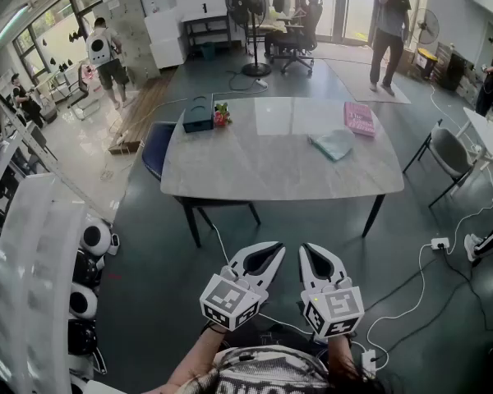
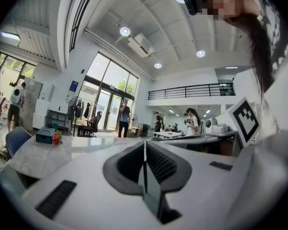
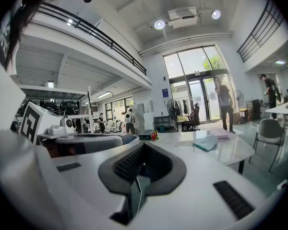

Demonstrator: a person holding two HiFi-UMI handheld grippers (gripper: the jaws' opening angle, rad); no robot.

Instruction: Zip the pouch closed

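Pale grey and stone-patterned, one rounded rectangular table (image 1: 271,175) on dark legs is seen as the largest thing, well ahead of the grippers. Two chairs are set by it: one blue chair (image 1: 154,150) at its left end and one grey chair (image 1: 449,153) off its right end. Two white two-jaw grippers are held side by side close to the person, well apart from the table. The left gripper (image 1: 275,251) is seen with its jaws pressed together and nothing between them; the right gripper (image 1: 308,251) is likewise closed and empty. Four things are laid on the far half of the table: one dark teal box (image 1: 198,114), one flat pink book-like item (image 1: 360,118), one pale green soft pouch (image 1: 334,144) just beside it, and one small cluster of red flowers (image 1: 222,115) just beside the box. Whether the pouch's zip is open cannot be told.
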